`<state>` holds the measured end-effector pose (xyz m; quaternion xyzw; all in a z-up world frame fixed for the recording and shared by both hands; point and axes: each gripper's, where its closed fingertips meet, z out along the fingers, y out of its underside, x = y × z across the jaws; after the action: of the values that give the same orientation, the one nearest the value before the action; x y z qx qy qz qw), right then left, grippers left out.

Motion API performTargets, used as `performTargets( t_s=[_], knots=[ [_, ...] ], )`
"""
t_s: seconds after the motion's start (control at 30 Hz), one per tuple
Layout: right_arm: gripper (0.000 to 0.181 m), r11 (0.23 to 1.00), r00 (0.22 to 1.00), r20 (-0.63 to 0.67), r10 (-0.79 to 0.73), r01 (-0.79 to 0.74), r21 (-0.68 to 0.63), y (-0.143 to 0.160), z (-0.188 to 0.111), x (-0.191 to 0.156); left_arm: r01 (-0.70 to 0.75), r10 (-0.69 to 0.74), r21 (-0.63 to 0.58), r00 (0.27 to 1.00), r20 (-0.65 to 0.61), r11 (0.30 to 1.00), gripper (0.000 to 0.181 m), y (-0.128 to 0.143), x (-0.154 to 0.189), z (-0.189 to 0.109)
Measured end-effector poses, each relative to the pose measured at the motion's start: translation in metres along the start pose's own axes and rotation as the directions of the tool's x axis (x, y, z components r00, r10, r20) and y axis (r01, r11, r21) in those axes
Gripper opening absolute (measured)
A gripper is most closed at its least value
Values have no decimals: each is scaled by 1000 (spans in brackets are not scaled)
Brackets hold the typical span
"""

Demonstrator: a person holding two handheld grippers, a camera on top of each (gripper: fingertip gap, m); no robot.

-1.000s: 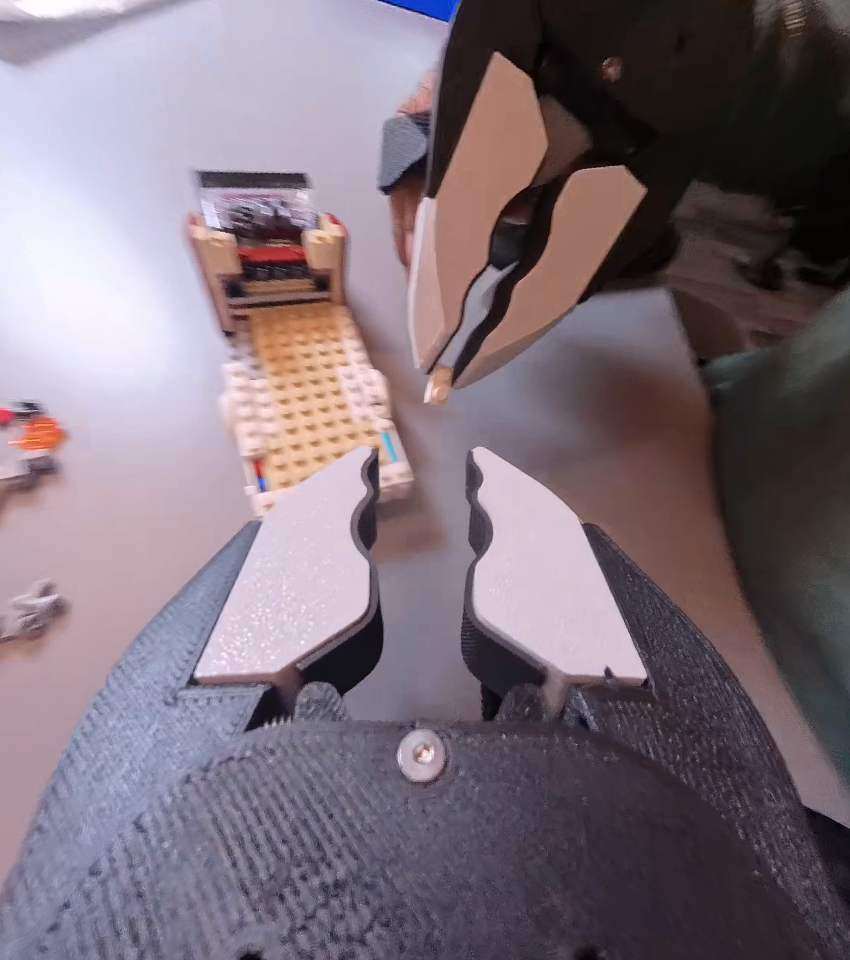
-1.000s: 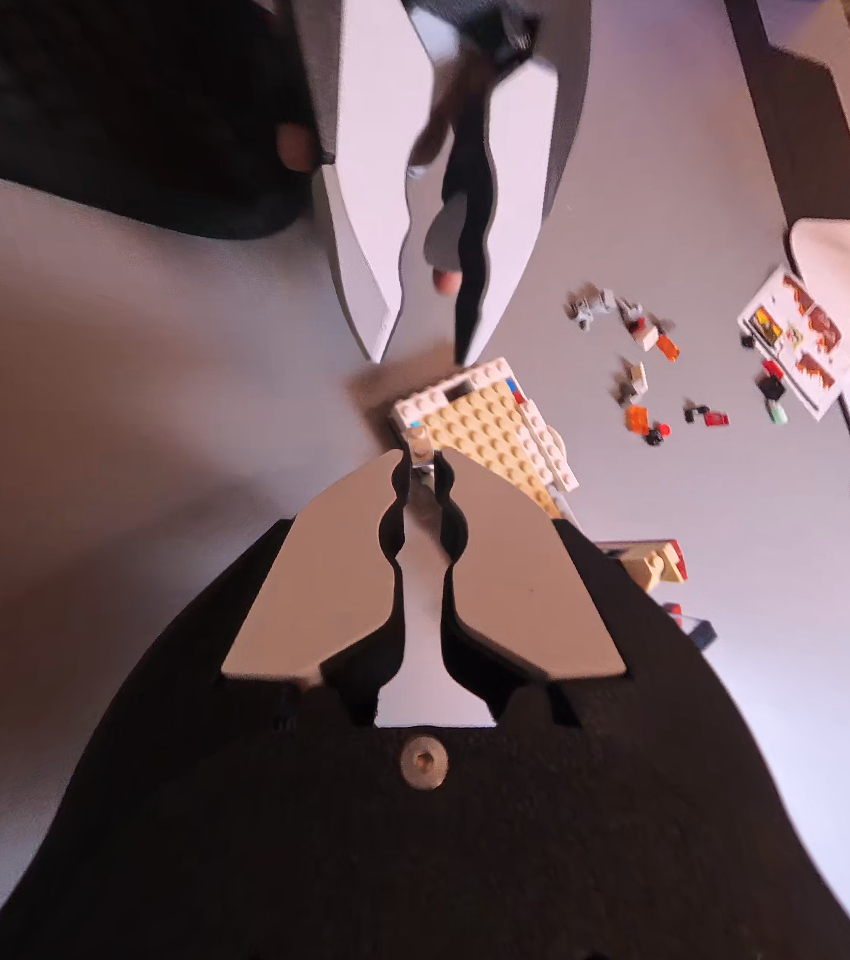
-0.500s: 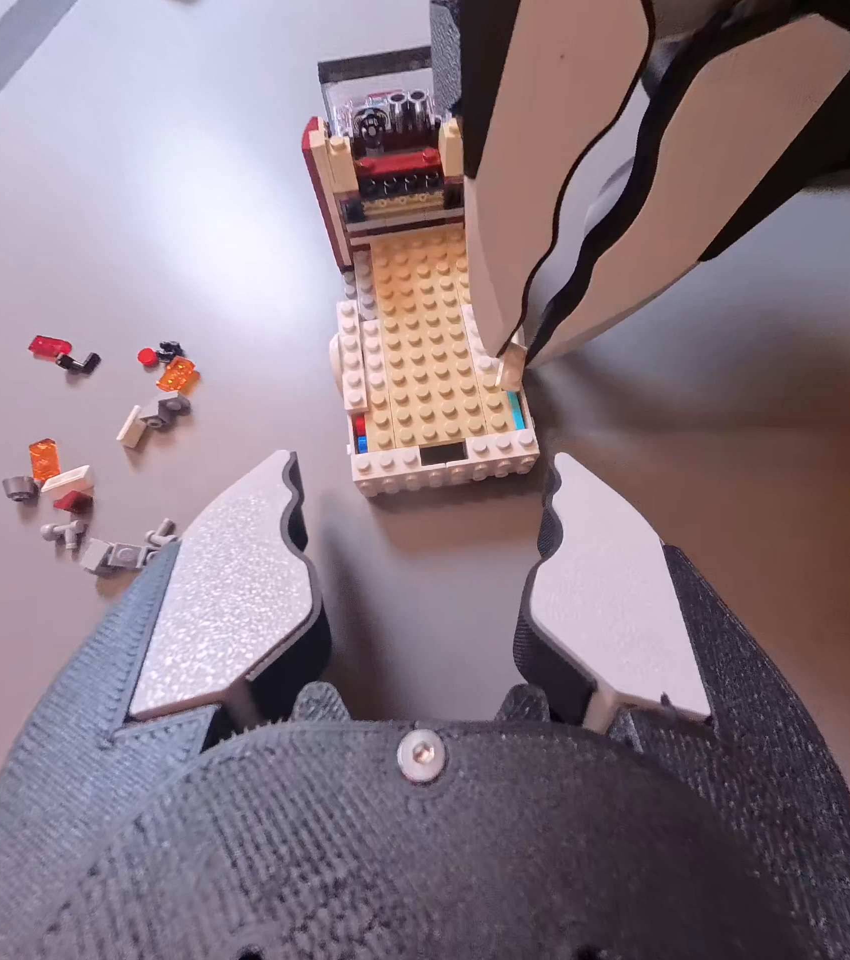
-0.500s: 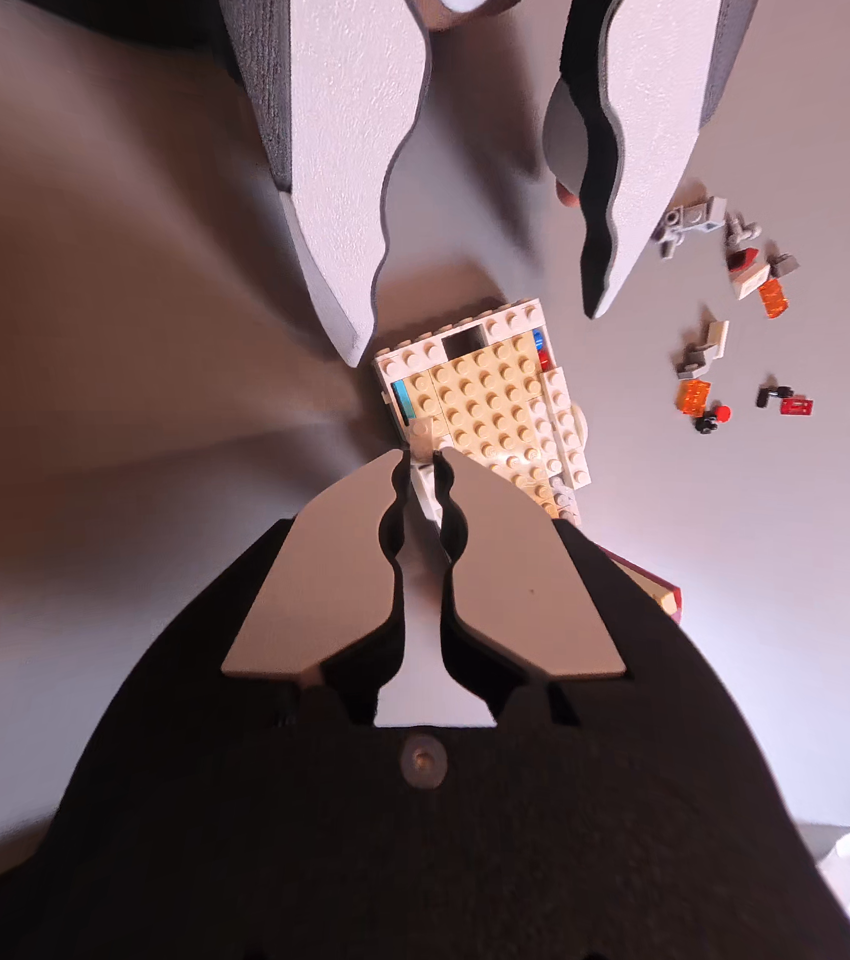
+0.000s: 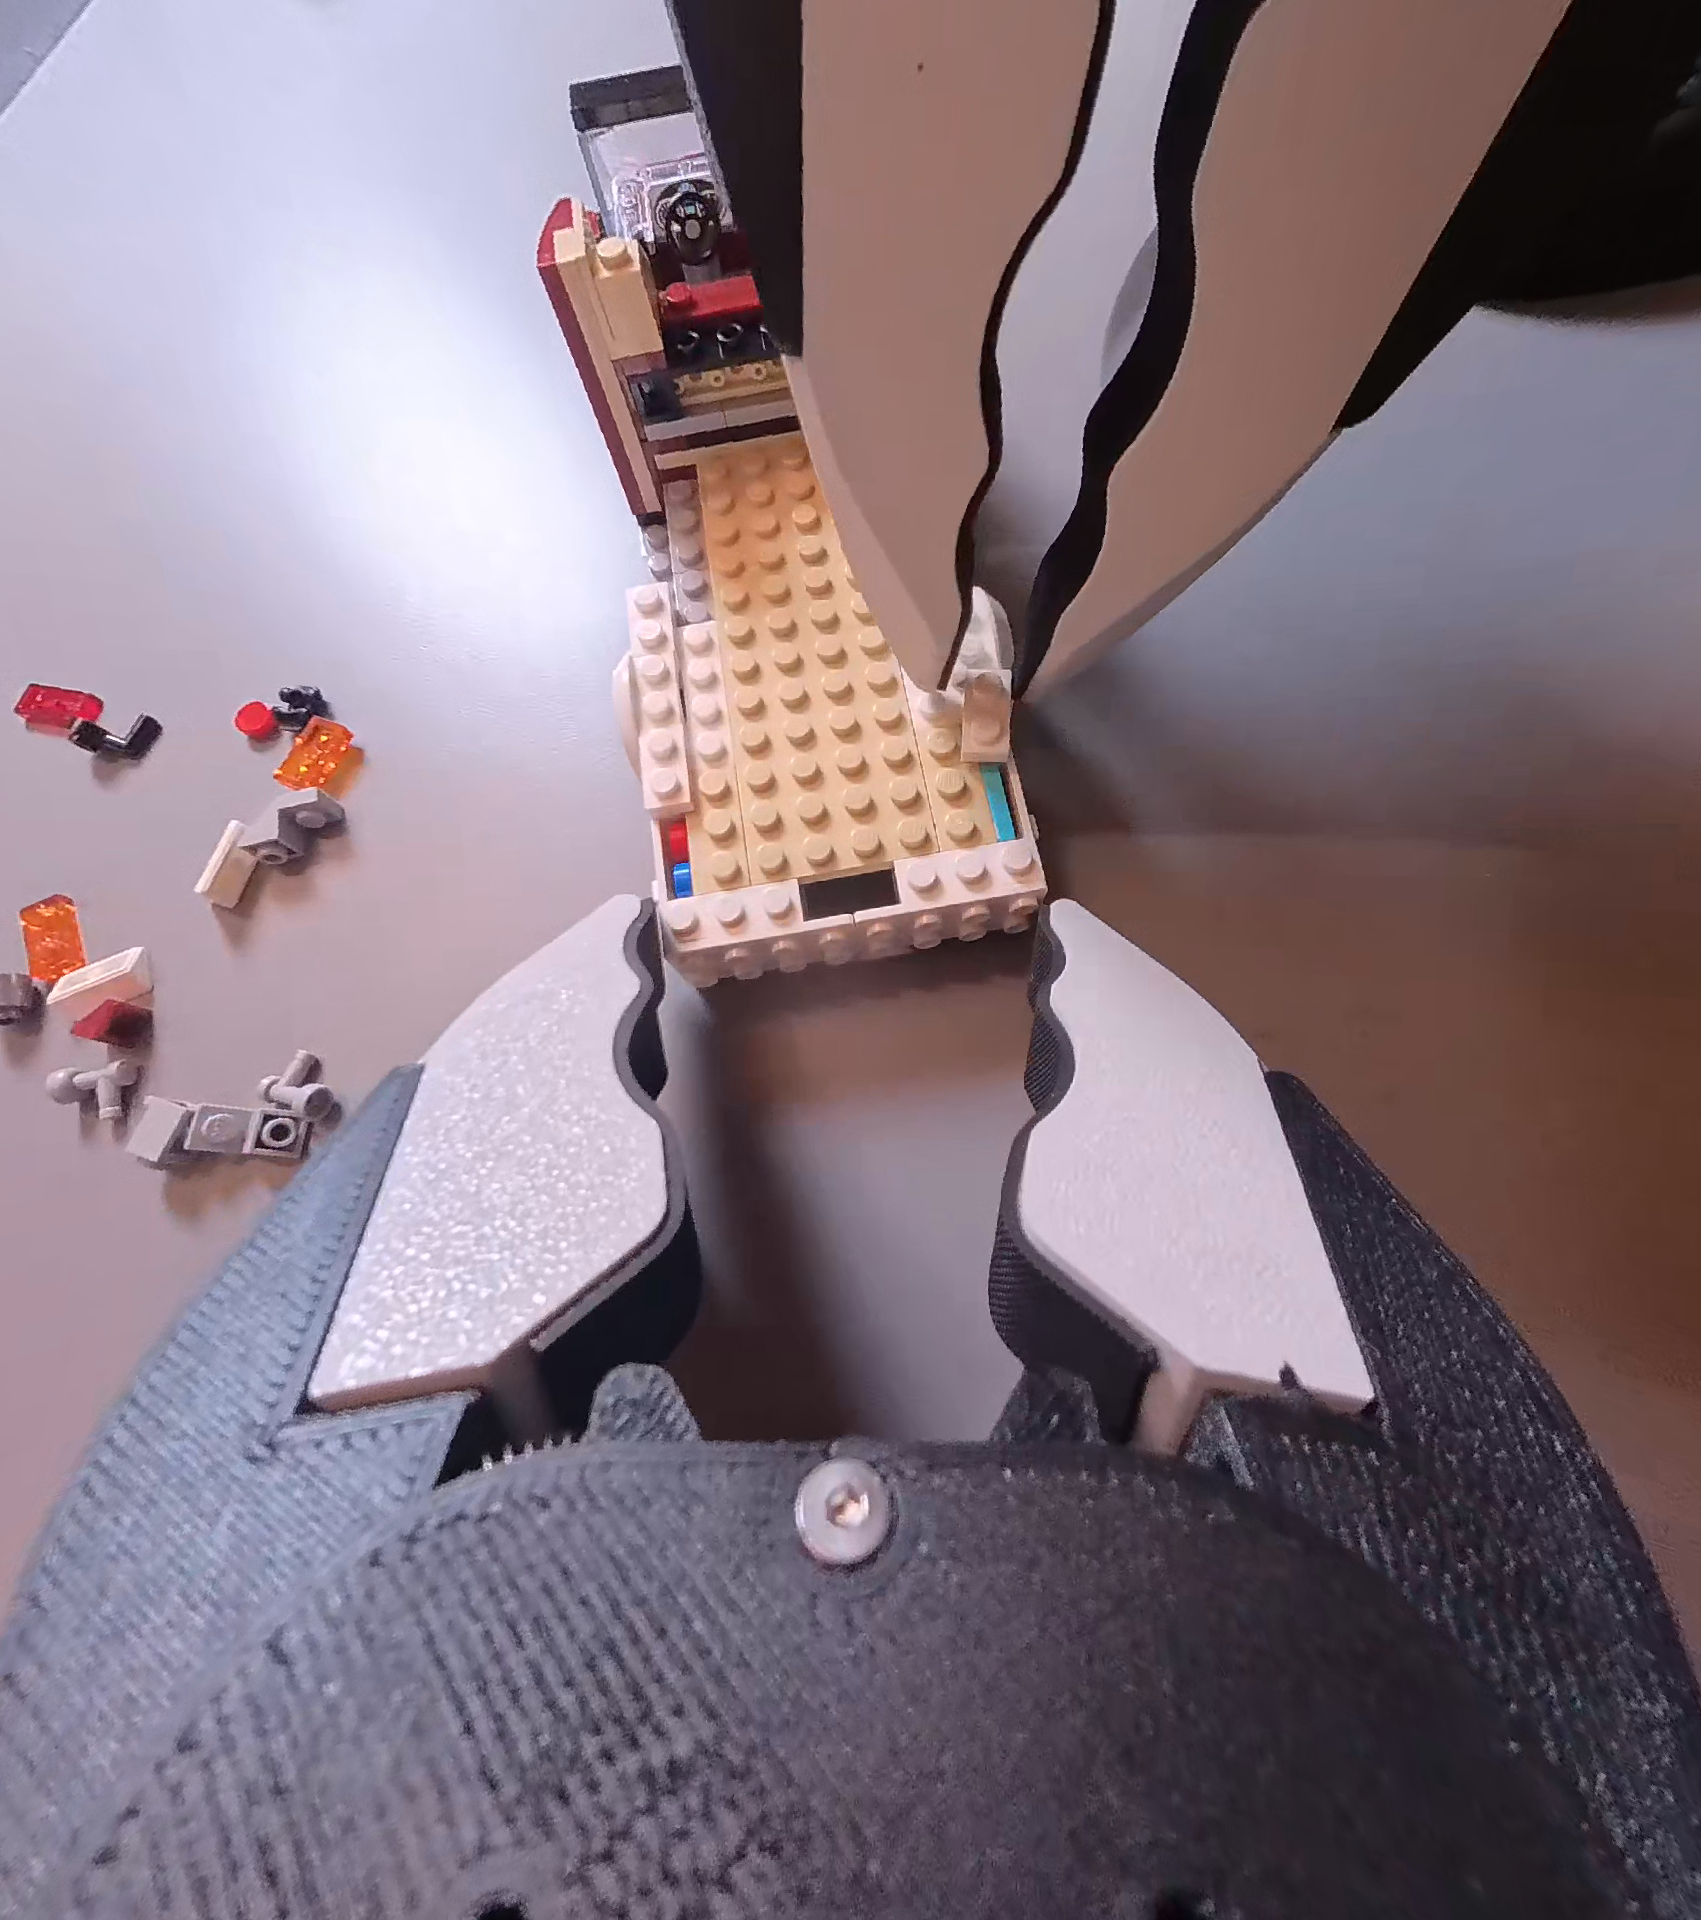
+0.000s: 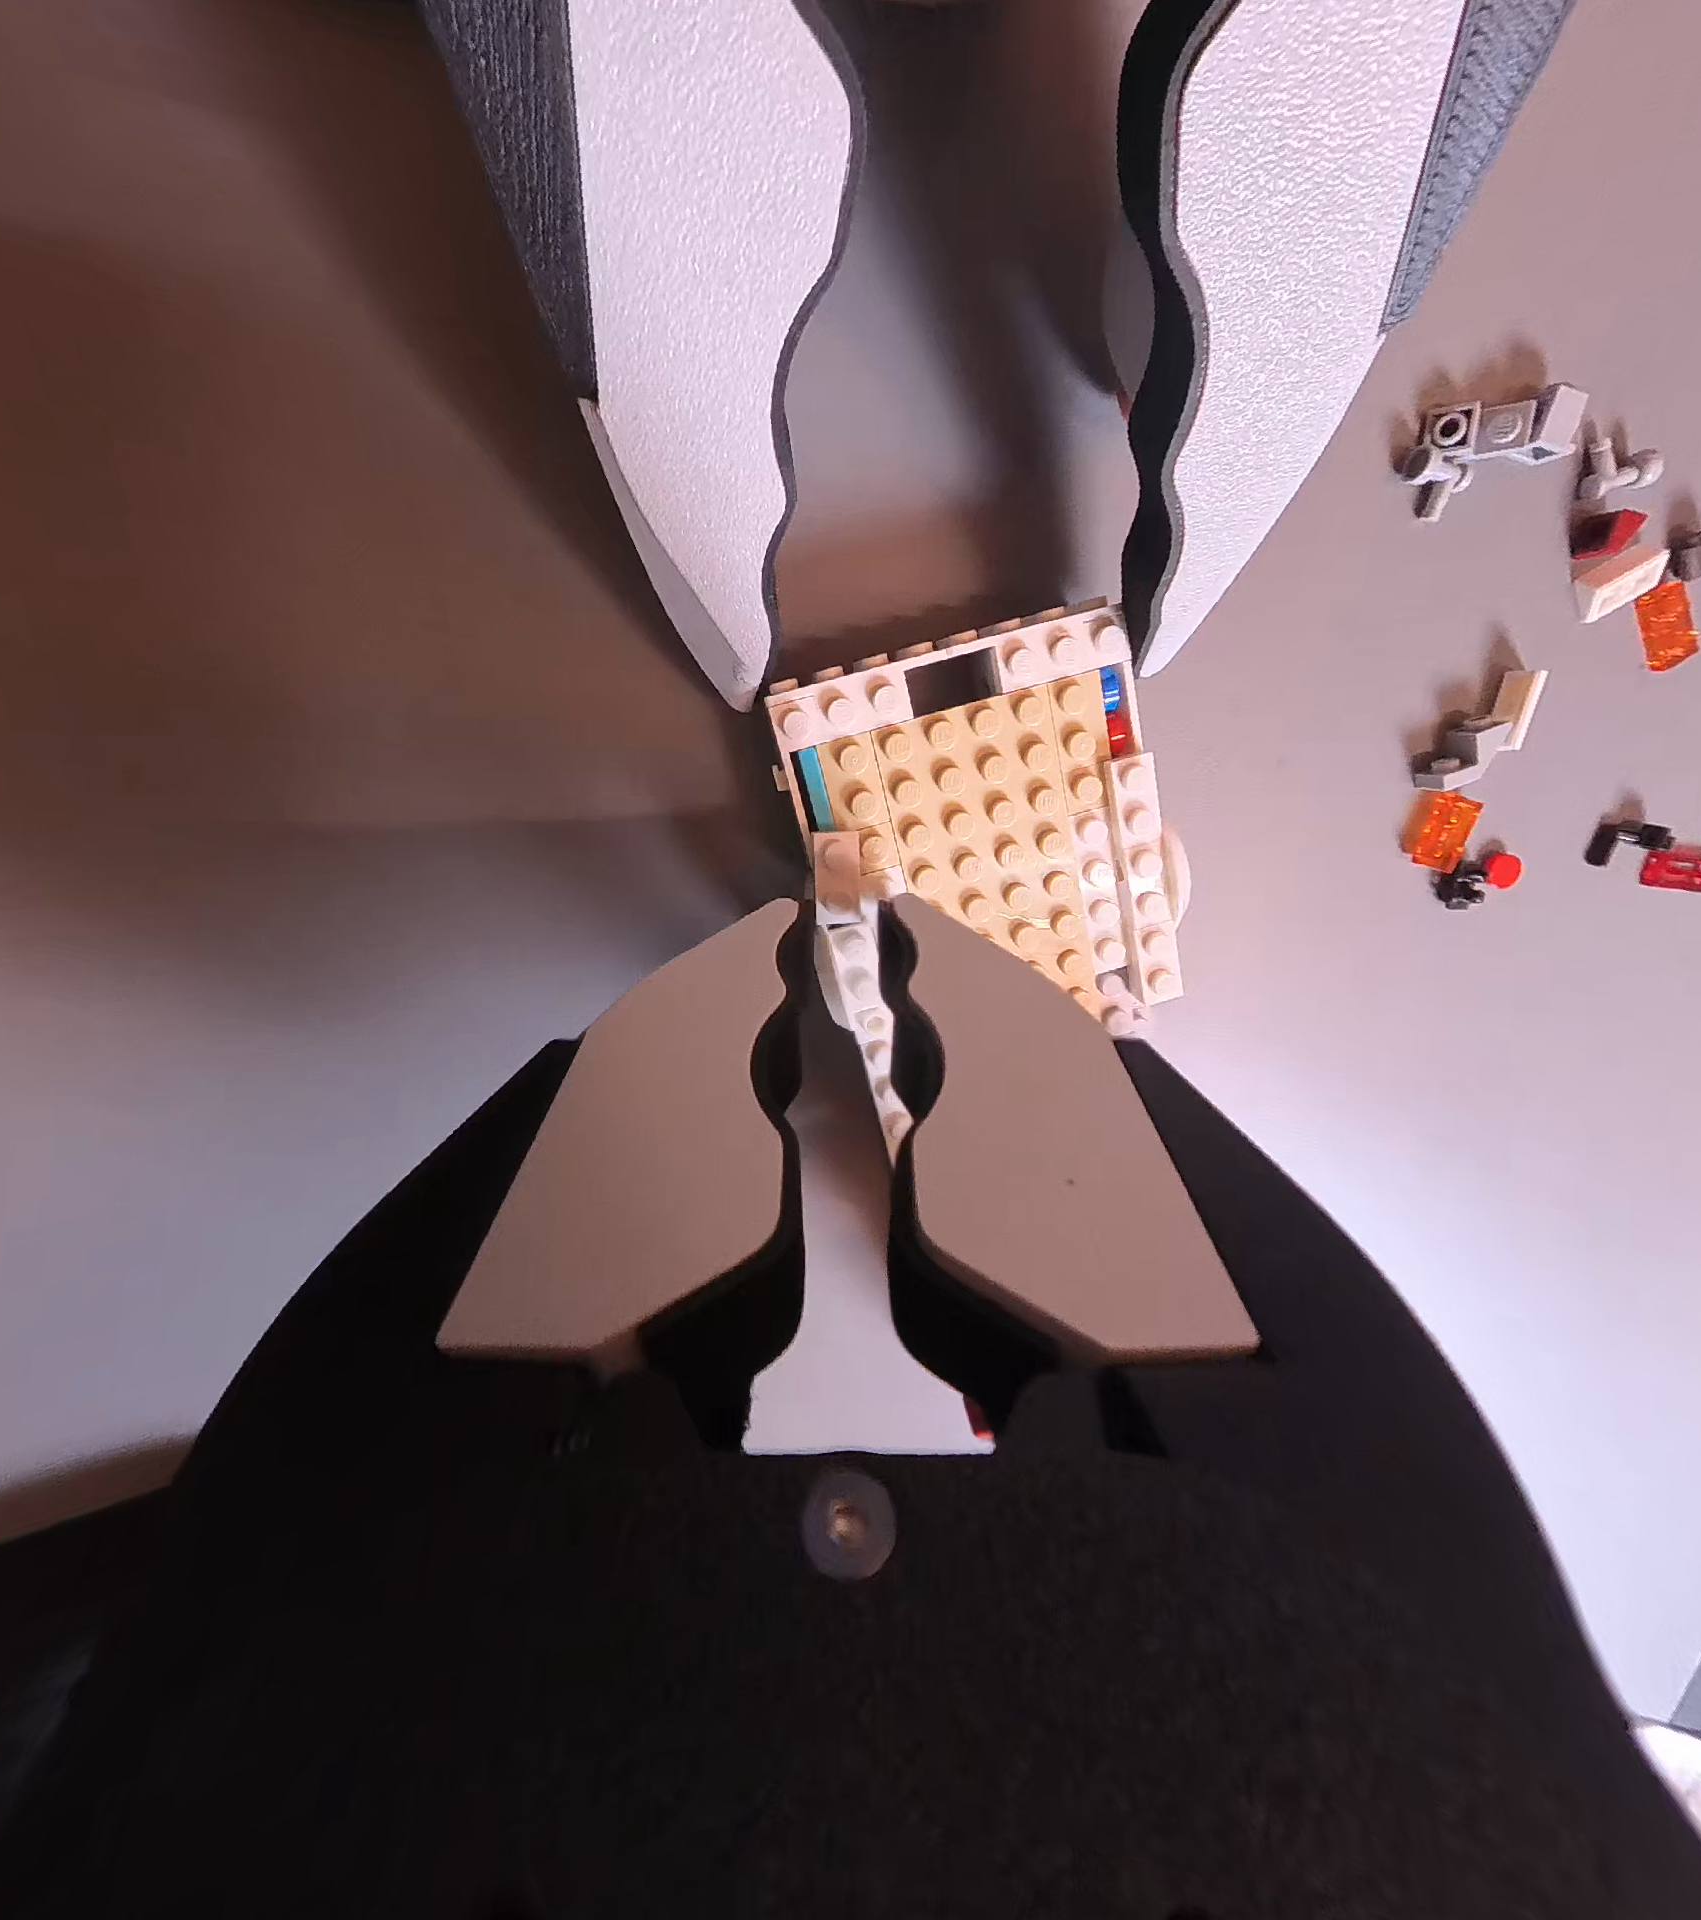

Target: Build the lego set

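Note:
The lego build (image 5: pixel 804 707) is a tan studded floor with a white border and a dark red cab (image 5: pixel 607 343) at its far end; it also shows in the right wrist view (image 6: pixel 981 800). My left gripper (image 5: pixel 844 925) is open and empty, its fingertips on either side of the build's near white end, also seen from opposite (image 6: pixel 945 670). My right gripper (image 6: pixel 846 909) is shut on a small tan brick (image 6: pixel 838 860) and holds it down on the build's edge beside a teal tile (image 5: pixel 1000 805). From the left wrist view the right gripper (image 5: pixel 981 686) comes from above and hides part of the cab.
Loose small pieces lie on the grey table (image 5: pixel 202 416) left of the build: orange clear bricks (image 5: pixel 316 756), red and black bits (image 5: pixel 87 717), grey and white parts (image 5: pixel 222 1127). The same scatter (image 6: pixel 1635 592) shows in the right wrist view. Some 5 cm of space lies between my two pairs of fingers.
My left gripper opened wider and moved in until its fingertips flank the build's near end. My right gripper lowered the small tan brick onto the build's edge.

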<state>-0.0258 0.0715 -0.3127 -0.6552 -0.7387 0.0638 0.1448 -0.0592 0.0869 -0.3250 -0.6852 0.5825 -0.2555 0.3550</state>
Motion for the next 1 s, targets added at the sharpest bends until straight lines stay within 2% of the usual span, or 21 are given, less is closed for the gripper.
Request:
performTargets(
  t_s=[0.27, 0.53, 0.77, 1.0],
  knots=[
    [12, 995, 998, -20, 54, -52, 80, -8, -12, -1, 4, -4, 1, 1000, -1, 1000, 68, 0, 1, -1],
    [4, 996, 997, -33, 72, -70, 52, -8, -2, 0, 8, -8, 2, 1000, 1, 1000, 68, 0, 1, -1],
    [3, 998, 998, -27, 59, -58, 30, -7, -1, 0, 8, -8, 10, 1000, 0, 1000, 67, -1, 2, -2],
    [0, 1000, 1000, -9, -9, 9, 15, -5, -4, -1, -5, 5, 11, 1000, 6, 1000, 77, -3, 4, -1]
  ],
)
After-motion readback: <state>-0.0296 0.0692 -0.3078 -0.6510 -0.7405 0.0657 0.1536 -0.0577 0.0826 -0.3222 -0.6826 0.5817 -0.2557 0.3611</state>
